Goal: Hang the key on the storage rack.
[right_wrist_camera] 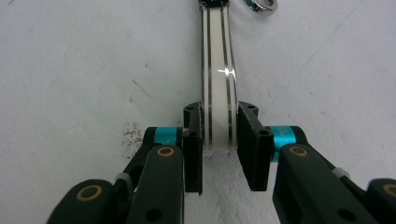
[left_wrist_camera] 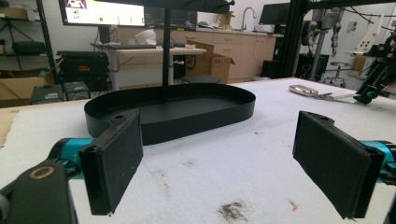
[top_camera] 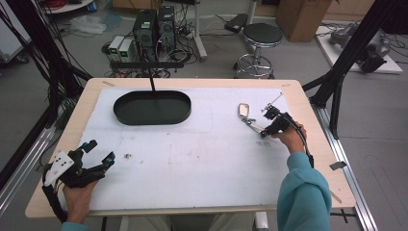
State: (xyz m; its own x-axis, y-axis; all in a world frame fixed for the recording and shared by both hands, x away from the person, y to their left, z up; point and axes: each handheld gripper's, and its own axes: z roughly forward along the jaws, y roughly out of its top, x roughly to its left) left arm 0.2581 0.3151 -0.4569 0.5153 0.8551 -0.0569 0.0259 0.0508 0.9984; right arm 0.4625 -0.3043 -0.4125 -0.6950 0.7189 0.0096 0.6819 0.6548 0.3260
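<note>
A metal spoon [top_camera: 246, 112] with a white, silver-striped handle [right_wrist_camera: 218, 79] lies on the white mat at the right of the table. My right gripper [top_camera: 266, 130] comes at it from the near side. In the right gripper view its jaws [right_wrist_camera: 219, 119] sit pressed against both sides of the handle's end, shut on it. The spoon's shiny bowl [left_wrist_camera: 302, 89] rests flat on the mat. My left gripper [top_camera: 100, 151] hovers at the near left of the mat, wide open, with nothing between its pads [left_wrist_camera: 114, 158].
A black oval tray [top_camera: 144, 120] with an upright post stands at the back centre of the mat, and its wall [left_wrist_camera: 187, 123] faces the left gripper. A dark smudge [top_camera: 128, 156] marks the mat nearby. Stool, computers and boxes stand beyond the table.
</note>
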